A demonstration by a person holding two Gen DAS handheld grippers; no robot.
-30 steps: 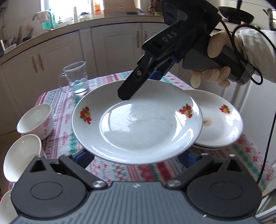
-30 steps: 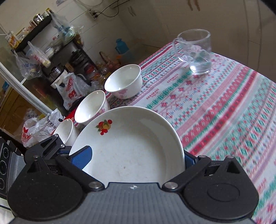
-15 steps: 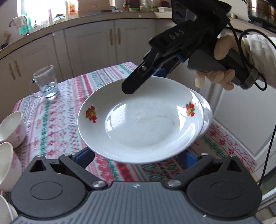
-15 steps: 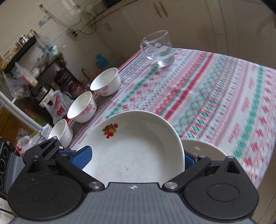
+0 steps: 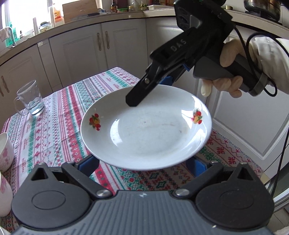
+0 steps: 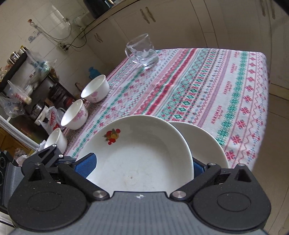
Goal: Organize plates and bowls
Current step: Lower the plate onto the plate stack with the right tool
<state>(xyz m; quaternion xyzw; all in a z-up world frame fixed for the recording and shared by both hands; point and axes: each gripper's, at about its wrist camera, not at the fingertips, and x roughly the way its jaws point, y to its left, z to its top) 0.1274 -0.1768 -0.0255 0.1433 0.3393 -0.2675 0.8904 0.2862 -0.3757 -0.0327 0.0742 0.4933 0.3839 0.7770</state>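
White plate with red fruit motifs; red-green striped tablecloth.

held plate carried rt, now over 2nd plate | bowls farther off

**Around the kitchen table**

A patterned tablecloth in red, green and pink bands covers the table. A clear glass mug with a little water in it stands on it near the far edge. Cream cabinet doors run under a worktop crowded with bottles and boxes. Beside the table, plastic bags lie near a dark, cluttered shelf rack, and a power strip hangs on the tiled wall.
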